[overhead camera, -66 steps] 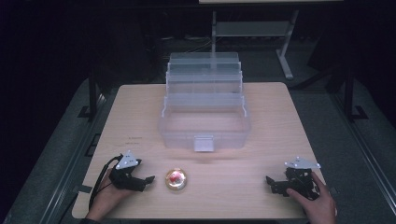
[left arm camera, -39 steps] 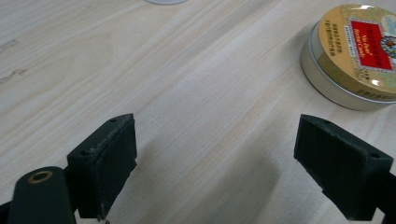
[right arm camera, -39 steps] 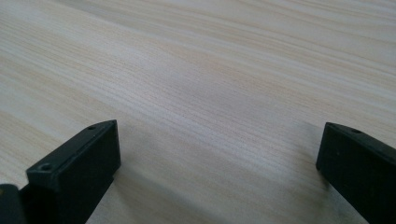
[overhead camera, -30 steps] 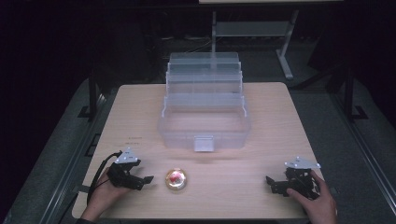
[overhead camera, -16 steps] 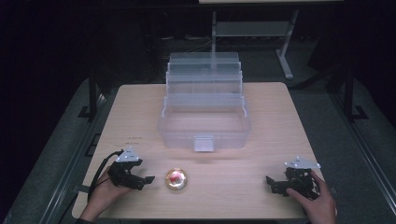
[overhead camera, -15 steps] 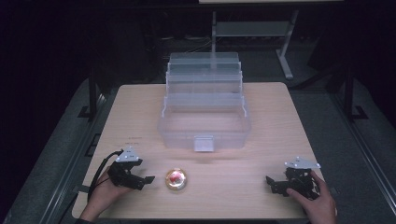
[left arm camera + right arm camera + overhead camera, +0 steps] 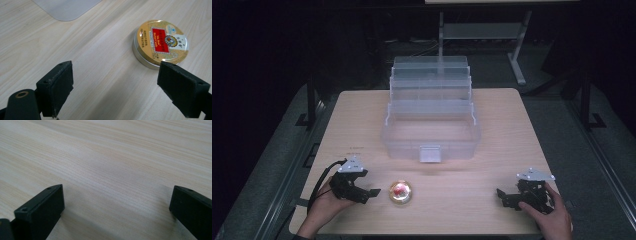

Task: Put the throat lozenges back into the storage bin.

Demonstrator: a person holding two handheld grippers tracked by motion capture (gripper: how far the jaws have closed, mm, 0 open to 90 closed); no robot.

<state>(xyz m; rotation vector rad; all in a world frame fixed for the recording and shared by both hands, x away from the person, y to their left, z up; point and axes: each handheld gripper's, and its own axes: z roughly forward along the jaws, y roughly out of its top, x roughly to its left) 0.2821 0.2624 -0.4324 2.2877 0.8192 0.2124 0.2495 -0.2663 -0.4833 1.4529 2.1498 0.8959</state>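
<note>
Hands are resting at the near edge of the wooden table (image 7: 512, 130) in the high view — the left gripper (image 7: 368, 192) is pointing at a small round tin (image 7: 400, 192) just beside it, the right gripper (image 7: 503, 196) is lying well apart, and a clear plastic organiser box (image 7: 431, 117) is sitting behind.

Left gripper view: the jaws are standing wide apart, the tin (image 7: 161, 43) lying ahead toward the right jaw — gold lid, red label.

Right gripper view: jaws are gaping wide over bare wood (image 7: 112, 165).
</note>
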